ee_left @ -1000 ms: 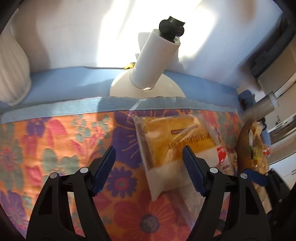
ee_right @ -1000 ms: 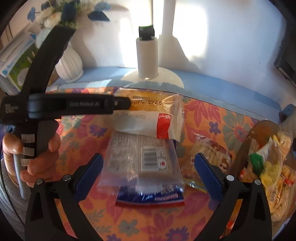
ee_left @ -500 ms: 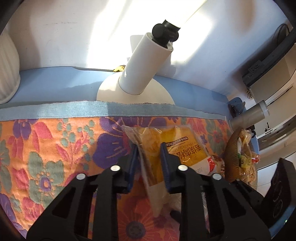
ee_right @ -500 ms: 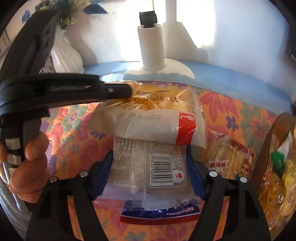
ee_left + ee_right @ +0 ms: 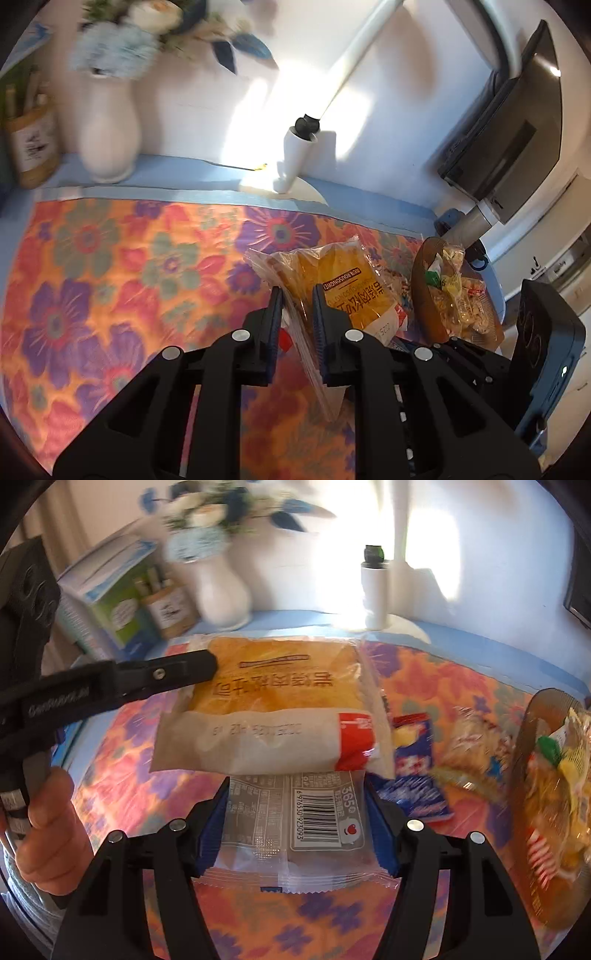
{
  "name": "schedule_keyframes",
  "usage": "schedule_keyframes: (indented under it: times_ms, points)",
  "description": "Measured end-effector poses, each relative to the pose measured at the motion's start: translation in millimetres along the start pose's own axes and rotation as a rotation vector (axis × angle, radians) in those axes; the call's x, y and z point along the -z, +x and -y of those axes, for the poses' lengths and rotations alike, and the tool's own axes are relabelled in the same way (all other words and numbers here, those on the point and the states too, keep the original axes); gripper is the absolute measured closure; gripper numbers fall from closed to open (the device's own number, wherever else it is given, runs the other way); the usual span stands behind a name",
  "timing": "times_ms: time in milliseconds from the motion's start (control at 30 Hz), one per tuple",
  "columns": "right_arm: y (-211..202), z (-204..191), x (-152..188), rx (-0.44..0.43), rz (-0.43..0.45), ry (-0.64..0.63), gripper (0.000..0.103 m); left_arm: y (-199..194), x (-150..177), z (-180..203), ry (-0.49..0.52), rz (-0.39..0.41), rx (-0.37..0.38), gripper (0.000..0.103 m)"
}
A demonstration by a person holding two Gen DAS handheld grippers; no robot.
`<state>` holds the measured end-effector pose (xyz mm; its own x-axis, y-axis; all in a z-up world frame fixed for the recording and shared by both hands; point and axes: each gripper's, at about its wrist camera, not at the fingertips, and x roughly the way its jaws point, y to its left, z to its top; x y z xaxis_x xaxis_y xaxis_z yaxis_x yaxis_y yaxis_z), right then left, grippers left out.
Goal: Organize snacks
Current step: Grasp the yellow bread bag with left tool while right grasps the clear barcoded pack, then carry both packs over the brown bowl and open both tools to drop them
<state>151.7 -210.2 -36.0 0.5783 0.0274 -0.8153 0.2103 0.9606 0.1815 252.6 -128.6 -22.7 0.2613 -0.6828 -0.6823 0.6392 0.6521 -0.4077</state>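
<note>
A yellow bread packet (image 5: pixel 340 284) hangs above the flowered cloth, pinched by its clear edge in my shut left gripper (image 5: pixel 297 314). In the right wrist view the same bread packet (image 5: pixel 280 709) floats flat in front, with the left gripper (image 5: pixel 207 666) clamped on its left side and a hand behind it. My right gripper (image 5: pixel 295 794) is shut on a clear barcode packet (image 5: pixel 295 819), held by its two sides above the cloth. A brown basket (image 5: pixel 528 738) holding several snacks stands at the right, and the basket (image 5: pixel 421 291) also shows in the left wrist view.
A blue snack packet (image 5: pixel 417 768) and a pale clear packet (image 5: pixel 469 738) lie on the flowered cloth (image 5: pixel 110 277) near the basket. At the back stand a white vase (image 5: pixel 107 136), a white lamp base (image 5: pixel 295 158), a jar (image 5: pixel 170 609) and boxes (image 5: pixel 107 590).
The left gripper closed on the bread packet's edge and lifted it. The right gripper closed on the clear barcode packet and raised it off the blue packet. Both views pulled back and up.
</note>
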Motion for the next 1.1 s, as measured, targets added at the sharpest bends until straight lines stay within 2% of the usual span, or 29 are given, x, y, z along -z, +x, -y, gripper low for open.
schedule_keyframes:
  times_ms: [100, 233, 433, 500, 533, 600, 667, 733, 767, 800, 833, 900, 967, 1033, 1100]
  points:
    - [1.6, -27.2, 21.8, 0.016, -0.011, -0.053, 0.038, -37.8, 30.7, -15.7, -0.021, 0.058, -0.063, 0.088]
    - [14.4, -46.9, 63.4, 0.067, -0.065, -0.09, 0.039, -63.6, 77.9, -48.8, -0.085, 0.08, -0.149, 0.088]
    - [-0.9, -29.2, 105.5, 0.091, -0.025, 0.002, 0.04, -85.1, 150.8, -113.0, -0.176, -0.021, -0.266, 0.088]
    - [-6.9, -14.7, 114.5, 0.086, -0.015, 0.072, 0.04, -90.4, 166.9, -113.4, -0.139, -0.035, -0.209, 0.085]
    - [-8.9, -7.8, 118.0, 0.064, -0.017, 0.101, 0.04, -95.2, 175.4, -108.1, -0.104, -0.041, -0.153, 0.078]
    - [-11.6, -4.1, 120.1, 0.041, -0.022, 0.115, 0.04, -105.4, 185.8, -91.9, -0.023, -0.038, -0.083, 0.02]
    - [-14.6, -6.2, 121.2, 0.049, -0.026, 0.108, 0.039, -117.0, 189.8, -69.3, 0.089, 0.027, -0.078, 0.016]
    - [-16.1, -10.2, 122.3, 0.05, -0.03, 0.095, 0.037, -116.4, 180.9, -50.9, 0.185, 0.063, -0.133, 0.014]
    - [-16.3, -12.4, 123.2, 0.052, -0.032, 0.085, 0.037, -114.8, 174.5, -47.3, 0.214, 0.076, -0.153, 0.011]
    - [-17.6, -13.8, 125.4, 0.055, -0.032, 0.079, 0.037, -111.0, 165.7, -46.5, 0.245, 0.092, -0.167, 0.003]
    - [-17.2, -15.0, 125.7, 0.057, -0.033, 0.076, 0.037, -103.6, 155.2, -49.2, 0.266, 0.092, -0.171, 0.003]
    - [-18.6, -13.6, 128.2, 0.051, -0.032, 0.081, 0.036, -81.1, 132.1, -62.7, 0.271, 0.044, -0.189, 0.003]
    - [-18.0, -10.7, 128.6, 0.04, -0.033, 0.094, 0.035, -60.2, 114.5, -83.8, 0.237, -0.01, -0.172, 0.003]
    - [-17.1, -9.2, 126.7, 0.033, -0.035, 0.1, 0.035, -37.9, 102.3, -104.5, 0.175, -0.088, -0.134, 0.003]
    - [-17.7, -9.7, 125.7, 0.032, -0.036, 0.094, 0.035, -21.4, 99.5, -118.2, 0.116, -0.159, -0.063, 0.003]
